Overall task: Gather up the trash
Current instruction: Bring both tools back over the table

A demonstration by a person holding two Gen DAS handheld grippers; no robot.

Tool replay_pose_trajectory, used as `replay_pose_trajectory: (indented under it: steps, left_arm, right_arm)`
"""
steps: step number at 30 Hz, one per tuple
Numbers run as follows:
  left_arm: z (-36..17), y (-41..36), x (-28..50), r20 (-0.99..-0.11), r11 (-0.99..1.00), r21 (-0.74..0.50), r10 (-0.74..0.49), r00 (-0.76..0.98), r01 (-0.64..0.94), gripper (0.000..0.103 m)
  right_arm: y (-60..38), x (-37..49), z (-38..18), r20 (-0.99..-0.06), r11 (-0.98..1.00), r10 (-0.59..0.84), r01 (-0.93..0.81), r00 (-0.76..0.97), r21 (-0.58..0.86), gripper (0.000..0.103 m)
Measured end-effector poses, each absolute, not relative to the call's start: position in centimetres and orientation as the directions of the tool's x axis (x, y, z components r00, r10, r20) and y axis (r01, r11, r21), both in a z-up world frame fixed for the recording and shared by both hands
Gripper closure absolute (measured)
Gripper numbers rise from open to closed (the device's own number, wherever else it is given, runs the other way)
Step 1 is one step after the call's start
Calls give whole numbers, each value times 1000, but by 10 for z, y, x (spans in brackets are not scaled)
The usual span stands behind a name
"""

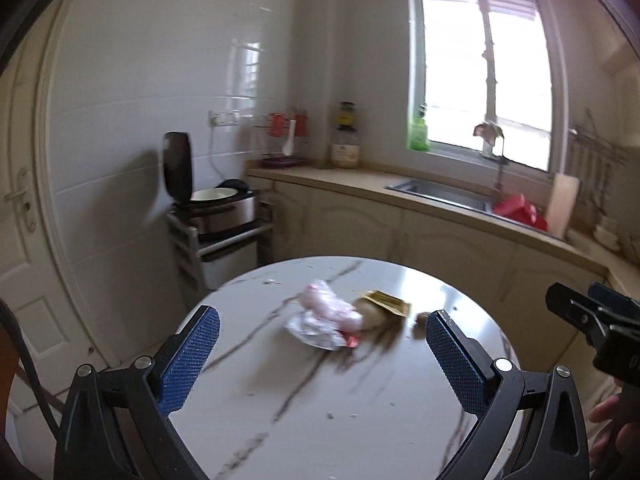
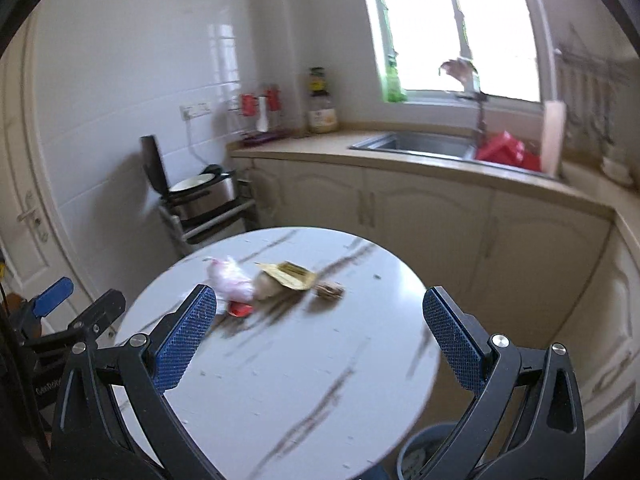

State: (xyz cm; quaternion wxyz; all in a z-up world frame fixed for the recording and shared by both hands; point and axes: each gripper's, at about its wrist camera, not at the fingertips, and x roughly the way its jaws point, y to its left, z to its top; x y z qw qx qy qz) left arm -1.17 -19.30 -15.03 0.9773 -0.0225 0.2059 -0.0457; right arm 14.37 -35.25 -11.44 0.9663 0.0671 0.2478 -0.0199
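A small heap of trash is lying toward the far half of the round marble surface: a crumpled pink-and-white plastic bag, a silvery wrapper with a red scrap at its edge, a yellow-brown packet and a small brown crumb. All of it is looking light, soft and crushable, likely to slide on the glossy top, so pinching a bunched fold of the bag seems the best hold. The left gripper is hovering above the near surface, fingers spread wide and holding nothing. The right gripper is posing alike, wide apart and empty, above a bin showing under the table edge.
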Motion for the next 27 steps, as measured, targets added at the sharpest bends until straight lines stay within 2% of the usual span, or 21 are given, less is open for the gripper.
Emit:
replay_pose_trajectory:
  steps: [7, 18, 27]
  left_arm:
    - [-143, -169, -17, -394, 996, -88, -64, 917, 31, 1]
    - [-141, -143, 16, -400, 994, -104, -61, 915, 20, 1]
    - [-165, -145, 75, -508, 994, -105, -88, 857, 40, 1]
  right_arm:
    - [-311, 161, -110, -471, 997, 34, 1, 881, 73, 0]
    - [-290, 182, -114, -471, 999, 47, -30, 881, 42, 0]
    - [-310, 230, -157, -590, 998, 46, -17, 806, 55, 0]
